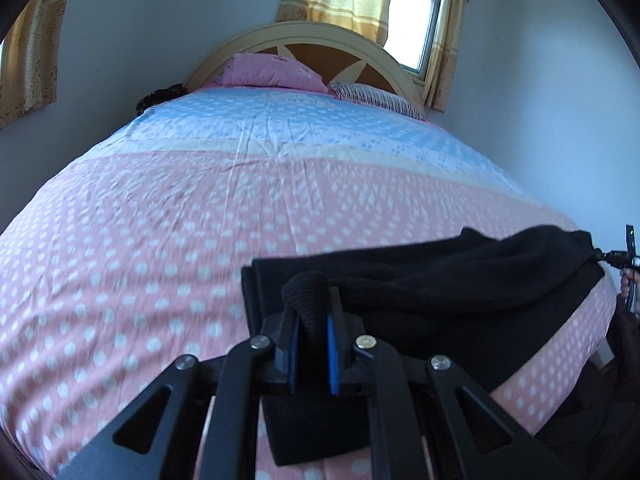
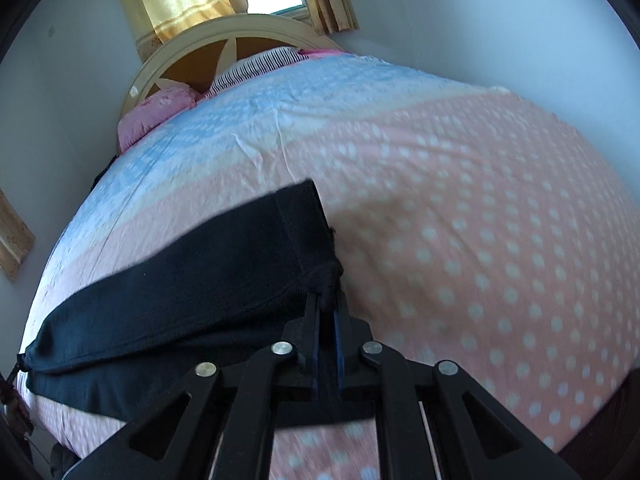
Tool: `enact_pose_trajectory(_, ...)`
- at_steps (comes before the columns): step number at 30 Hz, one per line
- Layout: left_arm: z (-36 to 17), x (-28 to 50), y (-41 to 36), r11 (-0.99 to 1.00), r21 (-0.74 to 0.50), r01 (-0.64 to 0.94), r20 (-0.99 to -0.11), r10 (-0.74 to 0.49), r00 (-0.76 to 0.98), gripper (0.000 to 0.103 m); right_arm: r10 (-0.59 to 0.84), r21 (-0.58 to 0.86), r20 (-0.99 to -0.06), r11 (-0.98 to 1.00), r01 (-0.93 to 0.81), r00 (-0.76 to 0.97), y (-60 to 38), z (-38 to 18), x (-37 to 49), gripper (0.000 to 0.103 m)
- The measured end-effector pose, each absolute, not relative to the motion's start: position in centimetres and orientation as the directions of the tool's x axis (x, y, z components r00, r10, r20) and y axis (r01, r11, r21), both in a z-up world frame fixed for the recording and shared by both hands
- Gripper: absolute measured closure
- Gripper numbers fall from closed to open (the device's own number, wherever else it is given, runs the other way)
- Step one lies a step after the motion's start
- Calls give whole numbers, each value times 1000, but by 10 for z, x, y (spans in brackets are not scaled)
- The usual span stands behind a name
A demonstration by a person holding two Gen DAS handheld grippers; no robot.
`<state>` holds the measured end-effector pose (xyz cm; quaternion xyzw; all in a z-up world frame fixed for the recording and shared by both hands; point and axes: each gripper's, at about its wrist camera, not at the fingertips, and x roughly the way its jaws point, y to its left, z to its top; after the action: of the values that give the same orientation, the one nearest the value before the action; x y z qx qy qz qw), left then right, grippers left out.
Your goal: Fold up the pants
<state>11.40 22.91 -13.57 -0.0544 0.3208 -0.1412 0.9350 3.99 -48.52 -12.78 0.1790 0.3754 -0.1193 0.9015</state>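
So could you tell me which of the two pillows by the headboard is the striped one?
The striped pillow lies nearer the window; the other pillow is plain pink.

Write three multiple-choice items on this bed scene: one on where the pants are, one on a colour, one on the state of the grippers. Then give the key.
1. Where are the pants?
A. on the pillows
B. over the near end of the bed, held between both grippers
C. on the floor

2. What colour are the pants?
A. black
B. pink
C. yellow

3. How does the left gripper stand?
A. wide open
B. shut on cloth
C. out of view

Key: B, the cloth spans from the left gripper to the right gripper; A, dark against the pink sheet; B, fabric is pinched between its blue pads.
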Motion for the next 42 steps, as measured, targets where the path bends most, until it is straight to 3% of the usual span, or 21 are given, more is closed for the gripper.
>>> enact_pose_trajectory(1, -136, 110, 228, 955, -186, 233, -578, -298, 760, 91, -81, 222, -728, 912, 345, 681, -483, -128, 37, 92)
enact_pose_trajectory(4, -132, 106, 229, 954, -183, 236, -566, -298, 768, 90, -194, 88, -767, 913, 399, 612, -473, -121, 28, 60)
enact_pose_trajectory(8, -125, 105, 226, 958, -142, 249, -559, -286, 778, 90, -307, -52, -703, 922, 384, 641, -435, -88, 8, 59)
enact_pose_trajectory(11, -124, 106, 224, 959, -122, 254, -562, -278, 779, 90, -204, -116, -688, 978, 172, 696, -365, -75, 14, 56)
enact_pose_trajectory(17, -124, 104, 224, 960, -111, 255, -565, -272, 779, 90, -78, -293, -748, 930, -222, 659, -222, -114, 50, 56)
enact_pose_trajectory(24, -123, 107, 222, 960, -106, 261, -561, -275, 781, 90, -87, -430, -744, 821, -375, 662, -144, -149, 90, 56)
enact_pose_trajectory(25, -123, 109, 222, 959, -107, 262, -559, -276, 782, 90, -87, -435, -738, 820, -373, 669, -142, -149, 93, 56)
enact_pose_trajectory(28, -118, 110, 223, 957, -106, 268, -552, -281, 785, 90, -67, -429, -739, 814, -391, 671, -142, -141, 103, 100)
enact_pose_trajectory(33, -101, 99, 230, 945, -121, 304, -507, -322, 800, 90, -30, -444, -719, 788, -426, 694, -137, -117, 73, 101)
enact_pose_trajectory(38, -124, 88, 231, 937, -126, 327, -550, -340, 763, 90, -64, -449, -750, 779, -437, 658, -142, -144, 65, 101)
enact_pose_trajectory(40, -135, 86, 230, 938, -125, 323, -570, -334, 751, 87, -62, -432, -765, 787, -440, 641, -144, -156, 70, 101)
enact_pose_trajectory(42, -140, 82, 234, 940, -137, 311, -576, -331, 747, 77, -64, -438, -762, 784, -441, 644, -143, -156, 71, 100)
